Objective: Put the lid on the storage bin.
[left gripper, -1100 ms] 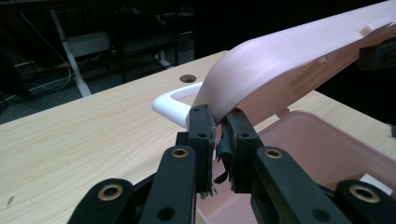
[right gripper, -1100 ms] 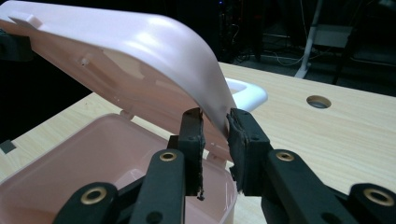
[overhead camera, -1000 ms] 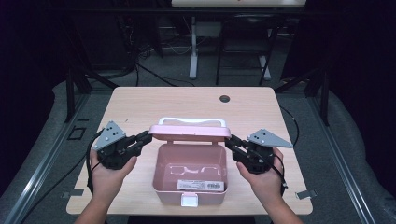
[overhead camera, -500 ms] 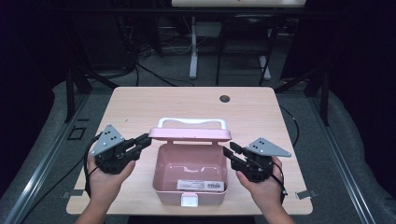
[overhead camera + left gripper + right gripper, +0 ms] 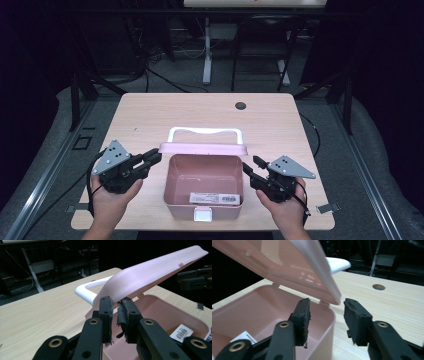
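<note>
A pink box [image 5: 171, 187] stands open near the table's front edge, its lid [image 5: 202, 149] raised at a slant with a white handle [image 5: 205, 131] on top. My left gripper [image 5: 155, 157] is shut on the lid's left corner [image 5: 150, 272]. Its jaws have just been opening a little, and the lid edge is still pinched at the tips [image 5: 117, 302]. My right gripper [image 5: 251, 165] is open. Its jaws have just been opening and straddle the box's right wall [image 5: 329, 322] under the lid's corner [image 5: 287, 267] without touching either. A white barcode label [image 5: 214, 198] lies inside the box.
A white latch [image 5: 202, 215] sits on the box's front wall. There is a round cable hole [image 5: 241, 106] in the wooden table [image 5: 150, 115] at the far right. Dark desk frames and cables stand beyond the far edge.
My right gripper has opened off the lid's right corner and sunk a little toward the box wall. The left gripper has stayed at the lid's left corner.
</note>
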`<action>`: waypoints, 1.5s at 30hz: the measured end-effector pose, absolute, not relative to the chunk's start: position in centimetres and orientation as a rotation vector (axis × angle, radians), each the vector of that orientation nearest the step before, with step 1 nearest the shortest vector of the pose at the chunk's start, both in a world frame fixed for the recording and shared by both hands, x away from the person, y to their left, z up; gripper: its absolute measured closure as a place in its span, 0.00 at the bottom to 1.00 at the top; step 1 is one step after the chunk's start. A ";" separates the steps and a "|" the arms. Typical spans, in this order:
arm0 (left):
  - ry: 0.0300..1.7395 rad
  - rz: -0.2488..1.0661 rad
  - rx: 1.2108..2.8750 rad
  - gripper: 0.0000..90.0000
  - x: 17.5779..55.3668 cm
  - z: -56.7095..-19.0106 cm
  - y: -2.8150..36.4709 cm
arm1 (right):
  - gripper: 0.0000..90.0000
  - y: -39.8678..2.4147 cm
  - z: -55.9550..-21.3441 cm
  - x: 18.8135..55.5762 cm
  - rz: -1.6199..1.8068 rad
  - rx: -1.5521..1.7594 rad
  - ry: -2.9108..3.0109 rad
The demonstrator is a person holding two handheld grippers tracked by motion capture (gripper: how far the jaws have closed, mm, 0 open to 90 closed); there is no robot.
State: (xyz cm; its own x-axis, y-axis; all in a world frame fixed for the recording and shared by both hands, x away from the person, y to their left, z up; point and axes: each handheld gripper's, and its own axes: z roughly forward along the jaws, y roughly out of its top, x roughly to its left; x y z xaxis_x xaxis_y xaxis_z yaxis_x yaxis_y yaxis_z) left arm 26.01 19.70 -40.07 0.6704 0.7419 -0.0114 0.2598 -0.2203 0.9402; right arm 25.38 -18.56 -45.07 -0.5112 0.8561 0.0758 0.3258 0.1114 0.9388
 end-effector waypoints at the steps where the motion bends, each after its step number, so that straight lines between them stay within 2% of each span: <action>1: 0.802 0.546 1.789 0.88 25.9 -40.1 19.7 | 0.58 -18.8 -45.2 25.4 1.395 1.143 1.889; 11: 0.793 0.536 1.787 0.87 25.2 -40.6 19.9 | 0.51 -20.0 -47.0 25.4 1.357 1.147 1.885; 23: 0.779 0.532 1.810 0.87 24.3 -41.0 20.0 | 0.50 -20.8 -49.0 25.1 1.327 1.168 1.907; 45: 0.772 0.511 1.847 0.86 21.9 -43.5 20.3 | 0.49 -22.1 -50.1 25.2 1.332 1.243 1.864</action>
State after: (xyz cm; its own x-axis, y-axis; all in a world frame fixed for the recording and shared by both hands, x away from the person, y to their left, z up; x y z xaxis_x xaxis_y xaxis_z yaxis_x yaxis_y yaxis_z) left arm 21.89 20.29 -43.52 0.7041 0.7101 -0.0029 0.2749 -0.2688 0.9231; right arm 25.20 -22.05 -50.10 -0.4369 0.8952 0.0883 0.3735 0.0912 0.9231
